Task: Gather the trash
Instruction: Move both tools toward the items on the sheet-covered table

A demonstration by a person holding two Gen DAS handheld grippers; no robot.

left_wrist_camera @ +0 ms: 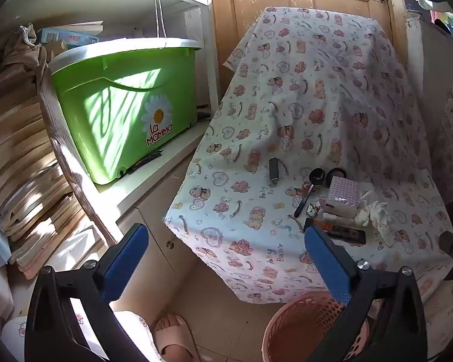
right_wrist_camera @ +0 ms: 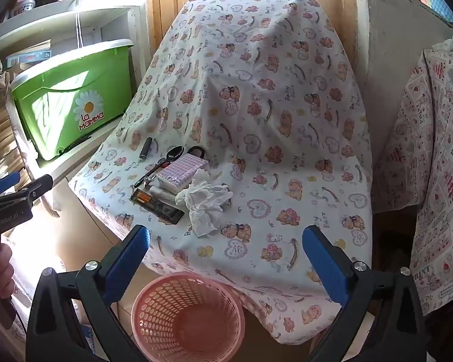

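The crumpled white tissue (right_wrist_camera: 207,206) lies on the bear-print cloth (right_wrist_camera: 287,138), right of a dark wrapper (right_wrist_camera: 157,206) and near a purple tissue pack (right_wrist_camera: 182,170) and black spoon (right_wrist_camera: 163,161). The pink basket (right_wrist_camera: 188,316) stands on the floor at the near edge, seemingly empty. The right gripper (right_wrist_camera: 226,259) and left gripper (left_wrist_camera: 226,259) both hover with jaws apart, holding nothing. Best approach, I judge: lower the right one straight over the tissue's bulk, pinch deep, and avoid snagging the cloth.
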